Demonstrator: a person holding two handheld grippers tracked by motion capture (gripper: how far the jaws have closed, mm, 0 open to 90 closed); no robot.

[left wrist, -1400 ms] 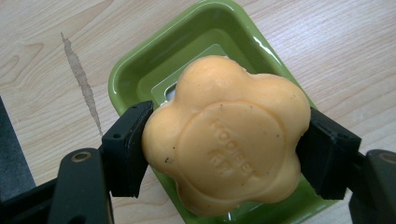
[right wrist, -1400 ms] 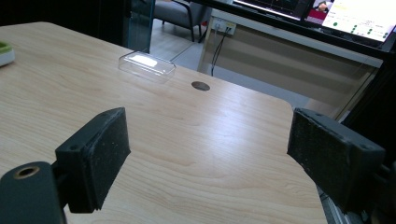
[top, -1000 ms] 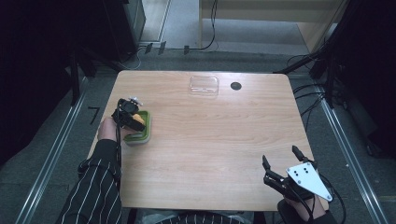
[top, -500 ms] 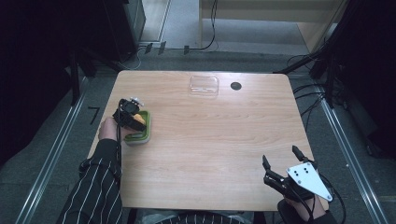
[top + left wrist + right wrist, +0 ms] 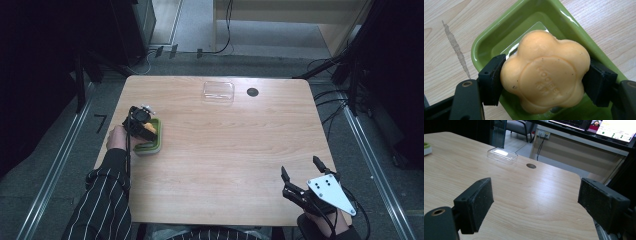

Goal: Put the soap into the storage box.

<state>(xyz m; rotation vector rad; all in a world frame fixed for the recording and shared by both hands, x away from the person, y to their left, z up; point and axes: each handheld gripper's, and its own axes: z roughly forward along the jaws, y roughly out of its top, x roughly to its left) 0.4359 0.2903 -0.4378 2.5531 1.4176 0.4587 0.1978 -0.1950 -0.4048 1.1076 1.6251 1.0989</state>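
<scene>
Moved: nothing; both grippers sit as before.
Left gripper: clamped on orange flower-shaped soap, over green soap dish.
Right gripper: wide apart, empty, above wooden table.

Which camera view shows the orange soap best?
The left gripper view: the soap is close and sharp between the left gripper pads, over the green dish. The high view gives a small orange spot.
</scene>
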